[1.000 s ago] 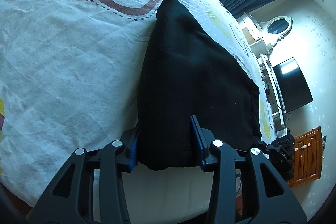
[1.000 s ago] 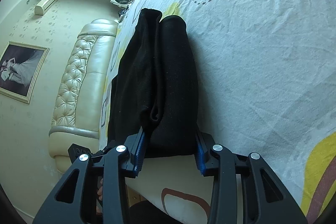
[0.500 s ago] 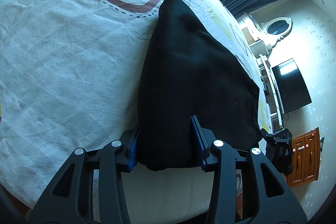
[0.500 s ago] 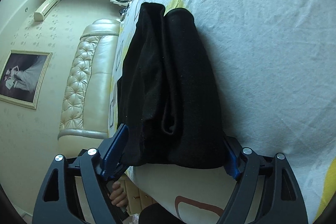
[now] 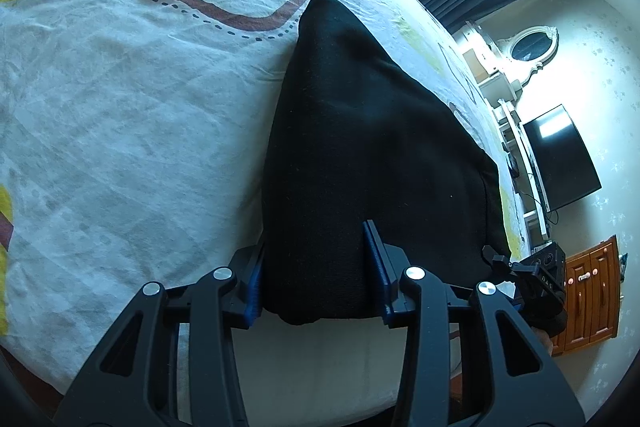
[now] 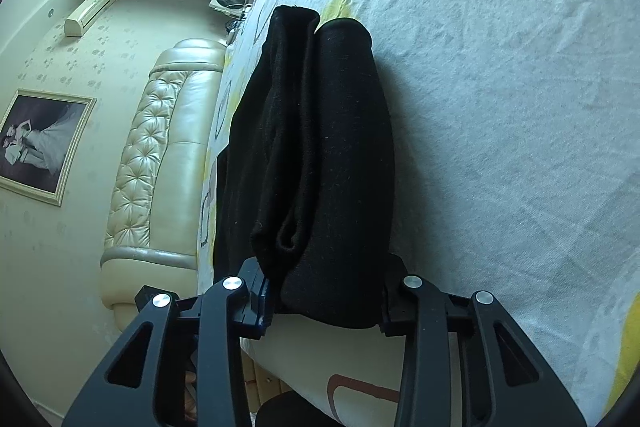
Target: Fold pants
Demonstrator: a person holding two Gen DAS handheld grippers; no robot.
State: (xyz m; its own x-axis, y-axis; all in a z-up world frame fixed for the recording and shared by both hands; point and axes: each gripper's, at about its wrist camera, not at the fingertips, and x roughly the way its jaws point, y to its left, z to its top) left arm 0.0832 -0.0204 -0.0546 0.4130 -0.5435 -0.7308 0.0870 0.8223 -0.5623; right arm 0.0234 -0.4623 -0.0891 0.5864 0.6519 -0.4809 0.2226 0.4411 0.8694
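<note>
Evidently both tools grasp the near edge of the black pants (image 5: 360, 155), folded lengthwise on the patterned bedsheet (image 5: 120, 99): the left gripper (image 5: 316, 275) clamps one corner while the right gripper (image 6: 326, 291), jaws closing, bites the other, likely to carry that end over for another fold.

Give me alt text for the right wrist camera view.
The right gripper, its jaws closing, pinches the near end of folded black pants lying on a white patterned bedsheet. A cream tufted headboard stands at left.
</note>
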